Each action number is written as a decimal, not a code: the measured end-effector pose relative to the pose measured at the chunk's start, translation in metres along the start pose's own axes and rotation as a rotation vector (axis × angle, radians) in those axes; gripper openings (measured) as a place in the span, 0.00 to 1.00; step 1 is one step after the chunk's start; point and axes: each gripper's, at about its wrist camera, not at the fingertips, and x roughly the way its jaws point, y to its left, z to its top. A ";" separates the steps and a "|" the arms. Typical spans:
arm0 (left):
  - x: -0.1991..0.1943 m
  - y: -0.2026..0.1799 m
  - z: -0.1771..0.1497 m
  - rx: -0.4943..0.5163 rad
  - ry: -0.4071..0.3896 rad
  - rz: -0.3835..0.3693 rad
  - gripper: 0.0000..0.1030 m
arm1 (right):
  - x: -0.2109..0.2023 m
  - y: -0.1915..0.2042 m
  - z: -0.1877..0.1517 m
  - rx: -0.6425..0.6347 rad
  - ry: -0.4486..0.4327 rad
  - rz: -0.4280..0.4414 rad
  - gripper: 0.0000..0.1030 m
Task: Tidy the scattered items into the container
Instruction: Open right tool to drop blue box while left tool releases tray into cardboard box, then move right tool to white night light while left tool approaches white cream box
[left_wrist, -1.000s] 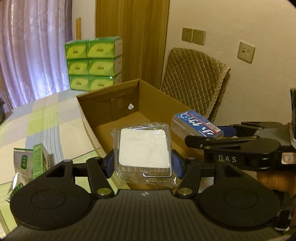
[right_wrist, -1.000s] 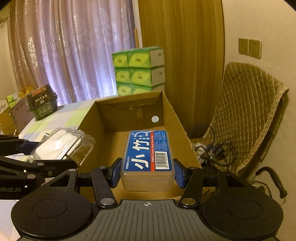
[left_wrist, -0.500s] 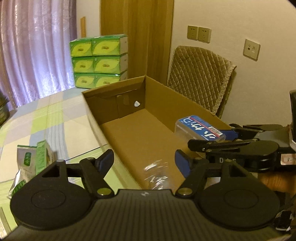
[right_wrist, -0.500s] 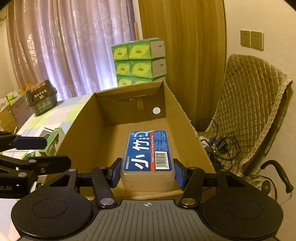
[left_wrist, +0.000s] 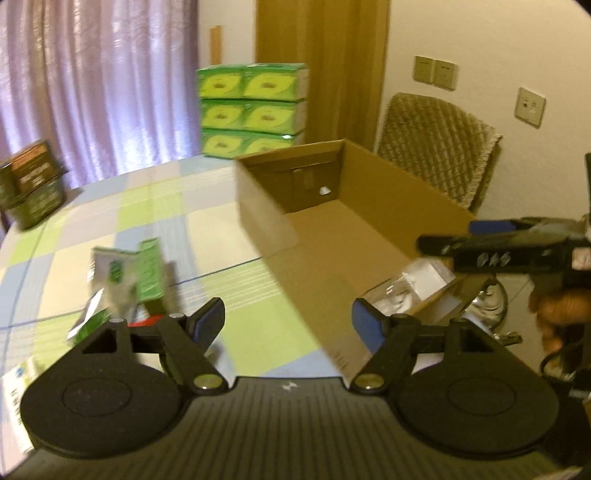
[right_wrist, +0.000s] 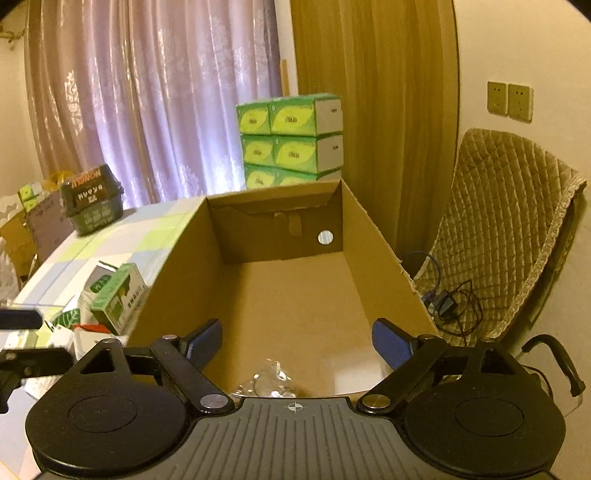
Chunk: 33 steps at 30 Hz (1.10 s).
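A: Both our tongs gape, left gripper (left_wrist: 288, 319) and right gripper (right_wrist: 297, 341) holding nothing; the clear plastic packet (right_wrist: 267, 380) lies by the brown cardboard box (right_wrist: 376, 243)'s near wall.

B: We judge the next move: fetch the green carton (left_wrist: 149, 269) on the checked tablecloth (left_wrist: 122, 214), beside the box's left wall.

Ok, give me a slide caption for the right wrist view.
Open right gripper poised over the brown cardboard box, a clear plastic packet inside, green cartons waiting on the checked tablecloth.
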 end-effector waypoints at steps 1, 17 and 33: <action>-0.005 0.007 -0.005 -0.007 0.006 0.013 0.72 | -0.003 0.004 0.000 0.001 -0.007 0.003 0.90; -0.063 0.108 -0.073 -0.159 0.067 0.218 0.73 | -0.034 0.138 -0.014 -0.098 0.004 0.217 0.90; -0.061 0.146 -0.093 -0.233 0.093 0.220 0.73 | 0.007 0.192 -0.056 -0.220 0.159 0.278 0.90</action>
